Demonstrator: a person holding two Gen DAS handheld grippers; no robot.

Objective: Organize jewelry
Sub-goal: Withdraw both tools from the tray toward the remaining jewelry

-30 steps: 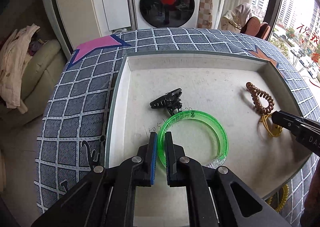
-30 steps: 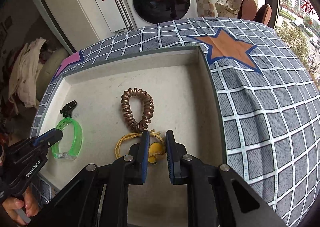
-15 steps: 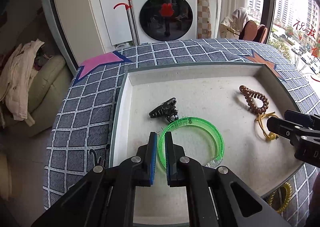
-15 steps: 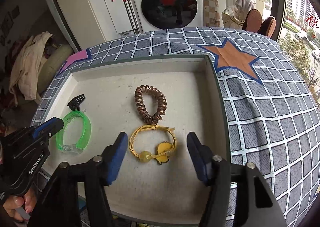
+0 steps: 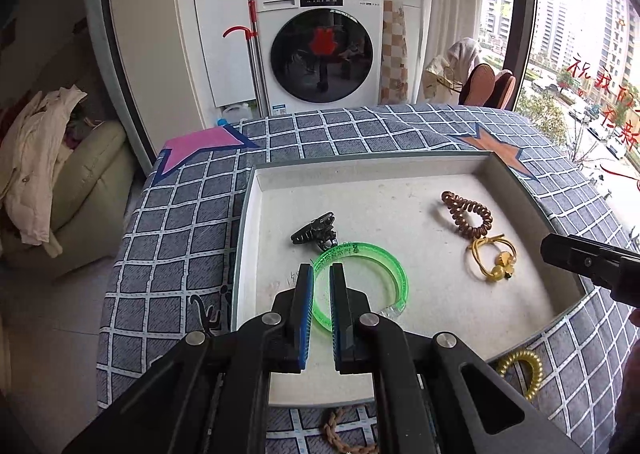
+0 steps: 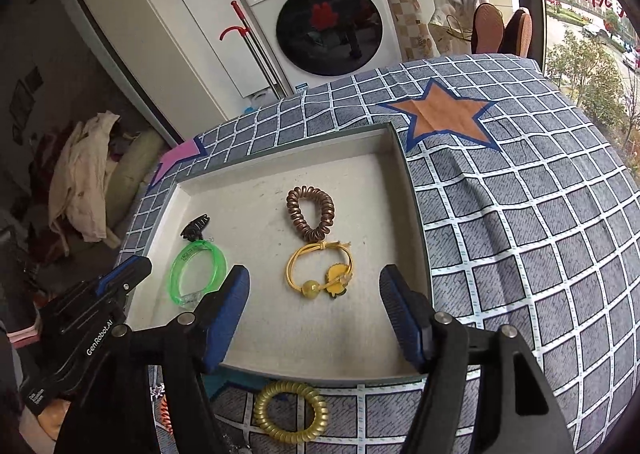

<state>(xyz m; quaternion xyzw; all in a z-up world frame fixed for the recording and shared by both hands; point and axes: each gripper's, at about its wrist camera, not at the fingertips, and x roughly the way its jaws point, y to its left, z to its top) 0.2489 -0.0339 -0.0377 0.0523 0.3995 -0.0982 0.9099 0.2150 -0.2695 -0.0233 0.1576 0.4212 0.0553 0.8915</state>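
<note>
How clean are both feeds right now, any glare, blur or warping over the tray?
Left wrist view: window at right is blown out, but the tray is evenly lit and sharp; fisheye bends its rim. Right wrist view: no glare on the tray, yellow band crisp, soft shadows only; the cloth grid bulges, and corners are vignetted black.

Bright daylight from window [image 5: 580, 66] at right, slightly overexposed; soft shadows; sharp focus; strong fisheye bending, dark corners.
</note>
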